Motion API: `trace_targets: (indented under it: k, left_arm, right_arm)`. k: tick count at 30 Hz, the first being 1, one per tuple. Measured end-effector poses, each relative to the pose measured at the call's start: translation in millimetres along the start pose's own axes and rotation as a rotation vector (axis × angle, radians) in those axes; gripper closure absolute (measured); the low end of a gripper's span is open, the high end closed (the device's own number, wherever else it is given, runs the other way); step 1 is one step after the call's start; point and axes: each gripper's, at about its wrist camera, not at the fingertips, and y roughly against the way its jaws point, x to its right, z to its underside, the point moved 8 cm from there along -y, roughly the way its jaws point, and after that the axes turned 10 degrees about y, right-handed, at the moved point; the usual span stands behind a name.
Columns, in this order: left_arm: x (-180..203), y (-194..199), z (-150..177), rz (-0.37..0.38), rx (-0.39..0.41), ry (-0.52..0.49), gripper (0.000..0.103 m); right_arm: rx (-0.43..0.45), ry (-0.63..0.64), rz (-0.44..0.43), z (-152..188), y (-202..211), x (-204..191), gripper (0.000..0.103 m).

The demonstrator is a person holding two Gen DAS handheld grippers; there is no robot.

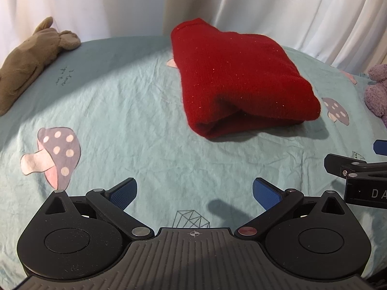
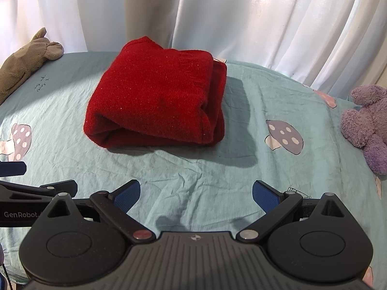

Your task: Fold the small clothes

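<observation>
Red sweater [image 2: 154, 96] lying folded in a compact bundle on the mushroom-print sheet [image 2: 193, 169], folding appearing done; left gripper [image 1: 194, 193] and right gripper [image 2: 196, 194] hovering near it, fingers spread wide, holding nothing; nothing unfolded showing.

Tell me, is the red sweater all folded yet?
It looks done: the sweater lies in a thick folded bundle on the sheet. Nothing is in hand; the left tool and right tool are both open and short of it. No other clothes show, so little seems left.
</observation>
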Motion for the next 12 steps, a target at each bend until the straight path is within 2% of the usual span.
trace_targets:
  k: [12]
  left_arm:
    - [4.4,0.1,3.7,0.025,-0.015,-0.008,0.000]
  right_arm:
    - [0.005,0.007,-0.001,0.1,0.1,-0.6,0.004]
